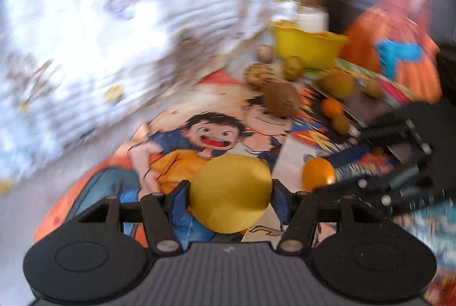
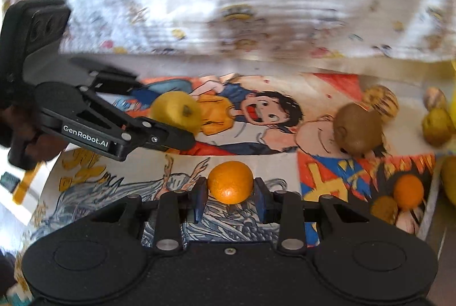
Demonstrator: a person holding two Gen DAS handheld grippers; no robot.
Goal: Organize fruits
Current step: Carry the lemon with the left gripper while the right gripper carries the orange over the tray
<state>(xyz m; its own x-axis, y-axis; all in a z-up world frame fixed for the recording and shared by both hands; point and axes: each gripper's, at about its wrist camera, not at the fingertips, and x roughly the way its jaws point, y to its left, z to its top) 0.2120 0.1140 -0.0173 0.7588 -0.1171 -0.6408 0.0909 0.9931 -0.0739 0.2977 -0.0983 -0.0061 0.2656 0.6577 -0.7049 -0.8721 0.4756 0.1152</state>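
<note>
Between the blue pads of the left gripper [image 1: 230,193], at six o'clock in the left wrist view, a yellow round fruit [image 1: 230,193] is sitting gripped on both sides, the jaws standing about half apart around it. Under it a cartoon-printed cloth [image 1: 171,135] is lying flat. At twelve o'clock from that fruit a brown kiwi [image 1: 280,102] is resting on the cloth, and past it, toward one o'clock, a yellow bowl [image 1: 309,45] is standing among several small brownish fruits. At three o'clock the right gripper [image 1: 330,183] is reaching in, with an orange [image 1: 317,174] at its tips.

Seen from the right wrist, the left gripper [image 2: 182,132] is coming in from nine o'clock, holding the yellow round fruit [image 2: 175,109] over the cloth [image 2: 256,152]. At six o'clock the right gripper [image 2: 230,192] is closing narrowly on the orange [image 2: 230,182], both pads touching its sides. At three o'clock the kiwi [image 2: 357,130] is lying, with a second orange [image 2: 409,189] near four o'clock, well apart from the gripped one
</note>
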